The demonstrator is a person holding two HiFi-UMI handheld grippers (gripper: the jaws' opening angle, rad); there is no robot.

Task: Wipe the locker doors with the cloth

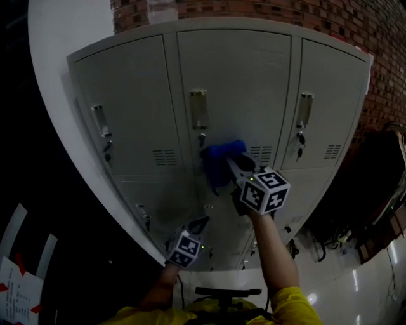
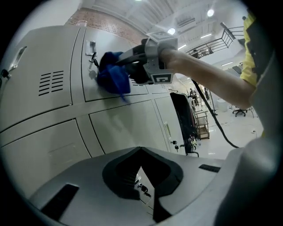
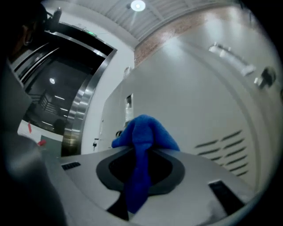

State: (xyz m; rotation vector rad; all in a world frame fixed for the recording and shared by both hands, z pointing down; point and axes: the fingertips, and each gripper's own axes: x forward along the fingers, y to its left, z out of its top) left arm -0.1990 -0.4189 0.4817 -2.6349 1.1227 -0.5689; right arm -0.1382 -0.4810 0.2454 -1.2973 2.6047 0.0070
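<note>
A bank of grey lockers (image 1: 241, 82) fills the head view. A blue cloth (image 1: 222, 162) is pressed against the middle upper door, just below its handle (image 1: 198, 109) and left of the vent slots. My right gripper (image 1: 236, 166) is shut on the cloth, which bunches over the jaws and hangs between them (image 3: 142, 137) in the right gripper view. The left gripper view shows the cloth (image 2: 112, 77) on the door from the side. My left gripper (image 1: 198, 225) hangs lower, in front of the lower doors, shut with nothing in it (image 2: 140, 150).
A brick wall (image 1: 330, 19) rises behind the lockers and a white column (image 1: 51, 63) stands at their left. Keys hang in the door locks (image 1: 299, 138). Dark equipment and cables (image 1: 336, 241) lie at the right on a glossy floor. A wire rack (image 2: 201, 123) stands farther off.
</note>
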